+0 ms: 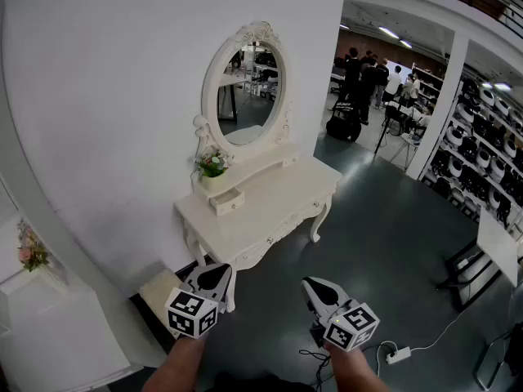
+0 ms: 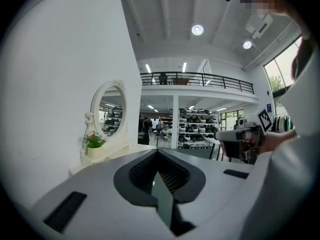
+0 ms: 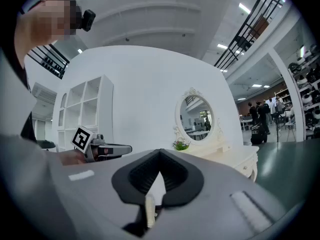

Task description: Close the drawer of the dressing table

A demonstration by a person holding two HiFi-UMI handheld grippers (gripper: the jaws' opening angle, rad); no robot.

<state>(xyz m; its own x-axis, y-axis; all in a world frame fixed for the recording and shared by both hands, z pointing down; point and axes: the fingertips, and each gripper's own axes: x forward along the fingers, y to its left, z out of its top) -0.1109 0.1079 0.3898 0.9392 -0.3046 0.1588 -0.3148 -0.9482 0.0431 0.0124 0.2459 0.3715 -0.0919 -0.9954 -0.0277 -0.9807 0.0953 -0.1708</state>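
White wall (image 1: pixel 122 96) is seen behind everything, and the cream dressing table (image 1: pixel 282 207) is set against it, so that its fronts face out over the grey floor (image 1: pixel 384 219). An oval mirror (image 1: pixel 249 88) is carried above the tabletop on a raised back shelf.

Both grippers are held low and roughly level in front of the table, well apart from it, so the approach is judged not yet made. The left gripper (image 1: pixel 214 273) is shown with its jaws brought together on nothing. The right gripper (image 1: pixel 315 286) is likewise pressed shut and empty. Closed jaws are judged to suit the job, since only a blunt tip is needed to push a drawer front home.

The drawer (image 1: pixel 226 201), a small one in the back shelf below the mirror's left side, is seen pulled out over the tabletop, with its front standing proud of the shelf face. It is untouched.

A small pot of flowers (image 1: pixel 212 170) is placed on the shelf just above the drawer. A low, straight push is therefore advised, lest the pot be knocked.
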